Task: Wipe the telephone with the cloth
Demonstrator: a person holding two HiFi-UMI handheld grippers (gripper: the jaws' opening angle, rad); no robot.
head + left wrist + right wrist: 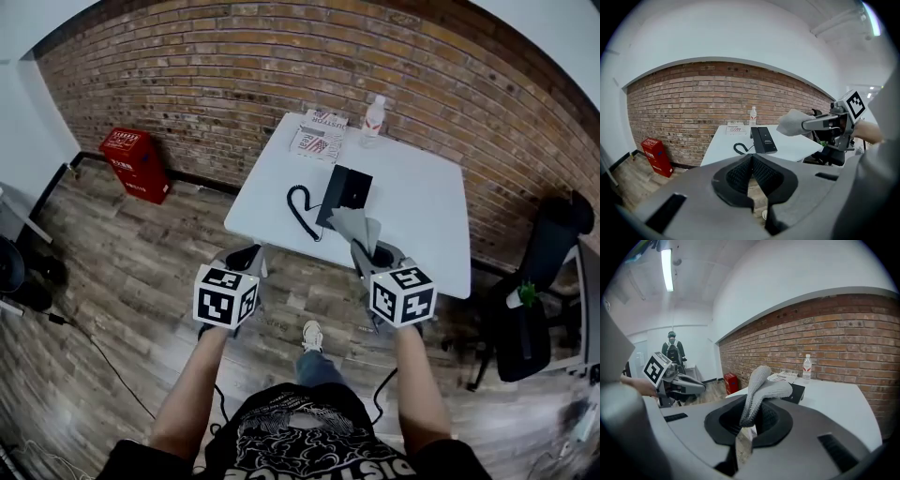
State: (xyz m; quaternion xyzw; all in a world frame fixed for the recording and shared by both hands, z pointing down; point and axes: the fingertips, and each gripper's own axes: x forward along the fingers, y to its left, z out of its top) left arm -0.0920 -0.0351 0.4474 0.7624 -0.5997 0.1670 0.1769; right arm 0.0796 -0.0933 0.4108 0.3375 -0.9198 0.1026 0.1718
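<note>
The approach is judged to be the step in hand. The cloth (359,228) is pinched between the closed jaws of the right tool (368,253), with its free end flopping forward. It is held in the air by the near edge of the white desk (427,202), and no contact with the telephone (345,190) is seen. The telephone lies on the desk at about eleven o'clock from that tool, its coiled cord (302,208) at its nine o'clock. The left tool (246,258) is closed on nothing, short of the desk's near corner. Next, the cloth would need to be carried forward and lowered onto the telephone — the left tool perhaps being set against the set, lest it slide.
</note>
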